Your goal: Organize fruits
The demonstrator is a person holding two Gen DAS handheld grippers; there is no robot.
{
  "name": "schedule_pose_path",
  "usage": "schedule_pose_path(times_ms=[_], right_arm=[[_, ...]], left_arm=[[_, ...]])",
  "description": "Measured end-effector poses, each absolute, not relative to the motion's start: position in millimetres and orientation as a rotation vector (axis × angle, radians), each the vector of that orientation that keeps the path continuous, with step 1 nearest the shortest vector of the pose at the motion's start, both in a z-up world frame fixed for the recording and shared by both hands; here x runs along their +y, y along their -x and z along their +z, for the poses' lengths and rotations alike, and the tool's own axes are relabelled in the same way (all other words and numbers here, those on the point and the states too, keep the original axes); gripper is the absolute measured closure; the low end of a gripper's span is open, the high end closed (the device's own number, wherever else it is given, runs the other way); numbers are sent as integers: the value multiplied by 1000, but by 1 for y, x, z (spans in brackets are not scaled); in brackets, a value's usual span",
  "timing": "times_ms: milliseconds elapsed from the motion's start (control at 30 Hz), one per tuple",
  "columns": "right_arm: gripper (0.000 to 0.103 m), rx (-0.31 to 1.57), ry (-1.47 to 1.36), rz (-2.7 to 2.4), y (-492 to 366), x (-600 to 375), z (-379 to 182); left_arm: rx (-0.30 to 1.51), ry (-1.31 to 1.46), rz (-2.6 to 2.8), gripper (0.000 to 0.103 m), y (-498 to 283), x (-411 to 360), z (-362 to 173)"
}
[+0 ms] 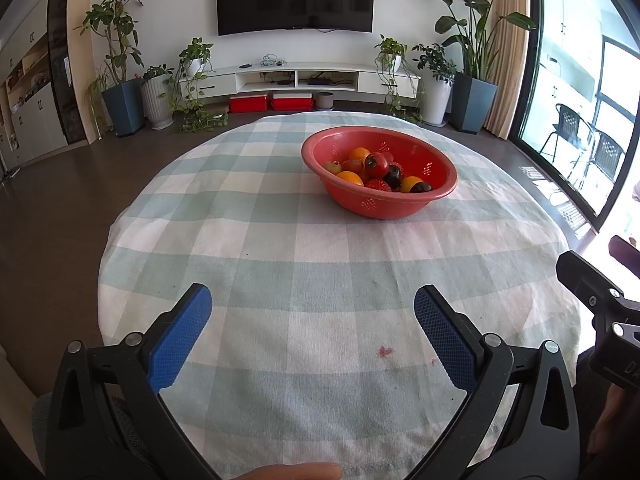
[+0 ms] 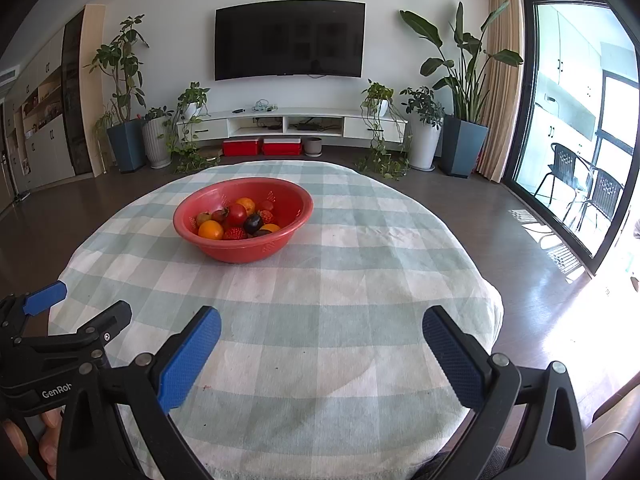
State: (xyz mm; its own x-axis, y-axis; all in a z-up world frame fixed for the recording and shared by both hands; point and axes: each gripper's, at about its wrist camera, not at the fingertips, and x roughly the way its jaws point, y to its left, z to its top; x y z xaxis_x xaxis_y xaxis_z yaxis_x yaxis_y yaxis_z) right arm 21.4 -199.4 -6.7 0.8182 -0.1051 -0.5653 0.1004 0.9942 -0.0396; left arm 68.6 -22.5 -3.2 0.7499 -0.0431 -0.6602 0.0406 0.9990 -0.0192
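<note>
the red bowl point(image 1: 380, 172) of fruits point(image 1: 376, 172) sits well ahead of both tools on the checked cloth point(image 1: 280, 260). from the left gripper point(image 1: 312, 312) it lies ahead and to the right; from the right gripper point(image 2: 322, 330), ahead and left. both stand wide apart, holding nothing. neither looks clearly nearer.

White wall with dark television point(image 2: 289, 38), potted plants point(image 2: 464, 92), sunlit glass door point(image 2: 580, 128).
</note>
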Motion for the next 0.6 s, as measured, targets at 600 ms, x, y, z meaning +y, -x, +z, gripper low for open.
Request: schedule_pose_path(times_ms=[600], right_arm=[[0,607,8,-110,-22,-199,-5]], left_arm=[[720,2,-45,0,-68,-23,-1]])
